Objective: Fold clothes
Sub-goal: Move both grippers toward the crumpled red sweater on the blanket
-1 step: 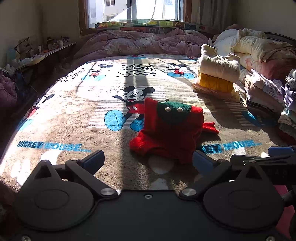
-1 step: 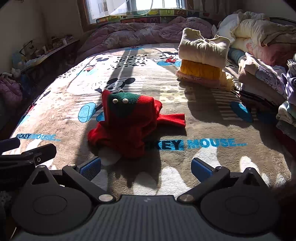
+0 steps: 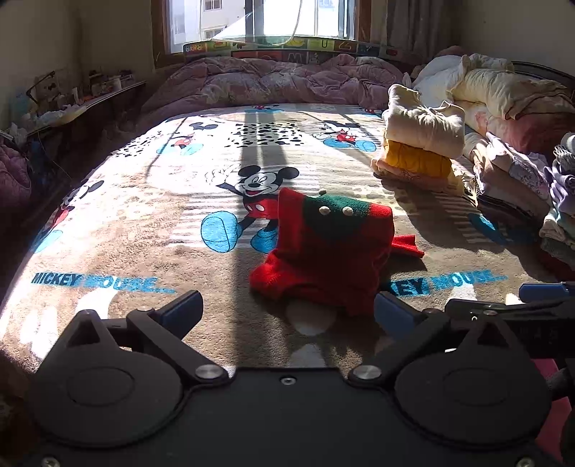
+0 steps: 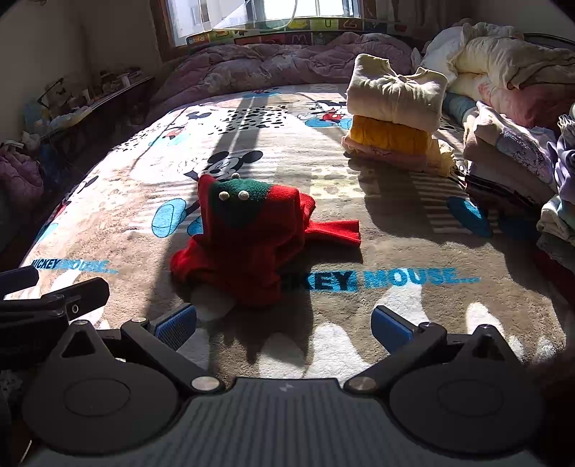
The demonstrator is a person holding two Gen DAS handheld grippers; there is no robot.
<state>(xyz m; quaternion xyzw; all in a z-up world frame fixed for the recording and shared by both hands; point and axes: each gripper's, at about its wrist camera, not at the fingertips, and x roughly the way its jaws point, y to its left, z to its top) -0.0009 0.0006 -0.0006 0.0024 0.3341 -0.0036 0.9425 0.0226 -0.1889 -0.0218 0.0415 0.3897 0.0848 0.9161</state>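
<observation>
Sunlight pours through the window (image 3: 266,21) onto a big bed, its Mickey Mouse blanket (image 3: 143,222) spread flat and filling most of both views. Along the far edge a mauve quilt (image 3: 273,81) lies rumpled under the sill, and down the right side runs a heap of loose bedding and clothes (image 4: 517,107), too jumbled to count fairly. Over on the left, a cluttered shelf (image 3: 72,104) in shadow.

Now the folded stack (image 4: 391,118): three pieces, a cream one on top, a mustard one beneath it, a pale pink one at the bottom, sitting right of centre on the blanket.

One garment out in the middle: the red sweater (image 3: 330,255), bunched into a lump with a green patch and three small pale buttons at the top, one sleeve trailing out to the right. It lies just ahead of both tools, touched by neither.

Left gripper (image 3: 287,312): jaws spread wide, nothing between them. Right gripper (image 4: 284,325): same story, wide apart, holding nothing, low over the blanket.
</observation>
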